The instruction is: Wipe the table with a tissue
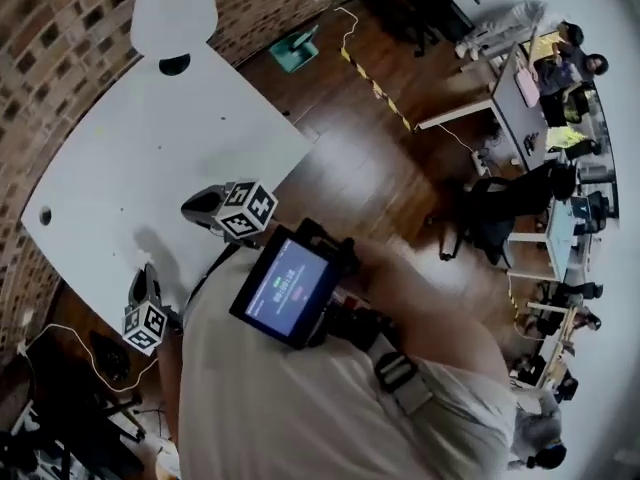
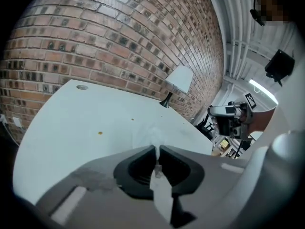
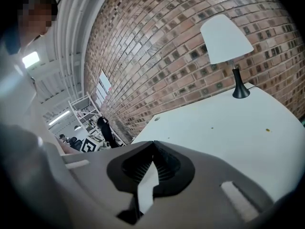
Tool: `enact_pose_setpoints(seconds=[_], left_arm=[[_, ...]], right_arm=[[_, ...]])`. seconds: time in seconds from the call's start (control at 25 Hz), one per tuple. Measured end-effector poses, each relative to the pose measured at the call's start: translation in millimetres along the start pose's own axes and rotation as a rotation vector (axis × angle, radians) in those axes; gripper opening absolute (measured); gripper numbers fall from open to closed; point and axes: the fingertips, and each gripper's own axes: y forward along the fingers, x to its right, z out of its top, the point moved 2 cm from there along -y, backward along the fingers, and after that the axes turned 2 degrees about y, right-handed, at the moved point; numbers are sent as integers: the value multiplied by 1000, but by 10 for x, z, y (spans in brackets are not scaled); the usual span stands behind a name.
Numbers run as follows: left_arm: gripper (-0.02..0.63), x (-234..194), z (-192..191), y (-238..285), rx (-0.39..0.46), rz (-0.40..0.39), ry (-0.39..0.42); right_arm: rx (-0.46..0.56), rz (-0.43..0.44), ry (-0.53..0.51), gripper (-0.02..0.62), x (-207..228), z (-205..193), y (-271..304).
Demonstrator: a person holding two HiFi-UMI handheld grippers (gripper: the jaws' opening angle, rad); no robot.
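The white table [image 1: 150, 158] stretches ahead of me toward a brick wall. My left gripper [image 1: 140, 288] hovers at the table's near edge, left of my right gripper. It is shut on a crumpled white tissue [image 2: 152, 136], which pokes out past the jaw tips [image 2: 157, 149]. A small brown spot [image 2: 100, 133] lies on the tabletop [image 2: 86, 123] ahead of it. My right gripper [image 1: 202, 206] is over the table's near part, with its jaws [image 3: 153, 143] meeting at the tips and nothing seen held. Another speck [image 3: 267, 130] lies on the table at the right.
A white-shaded lamp [image 1: 172, 8] on a black stem [image 3: 240, 87] stands at the table's far end by the brick wall [image 2: 109, 37]. A round cable hole [image 1: 44, 214] sits near one corner. Wooden floor, desks, chairs and seated people [image 1: 560, 68] lie to the right.
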Motion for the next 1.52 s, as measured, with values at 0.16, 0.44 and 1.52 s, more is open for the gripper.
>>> enact_pose_setpoints(seconds=[0.16,0.44,1.52], left_arm=[[29,-244,-187,-374,-21,-27,32],[29,53,-46,-79,-57,-127,98],[31,135,417,17,6,-9,44]], right_arm=[[-32,20,-15,8,-423,-267,382],[-44,-45,-16,8,-286,-194,164],[-87,27,-59,8,-107,247,24]])
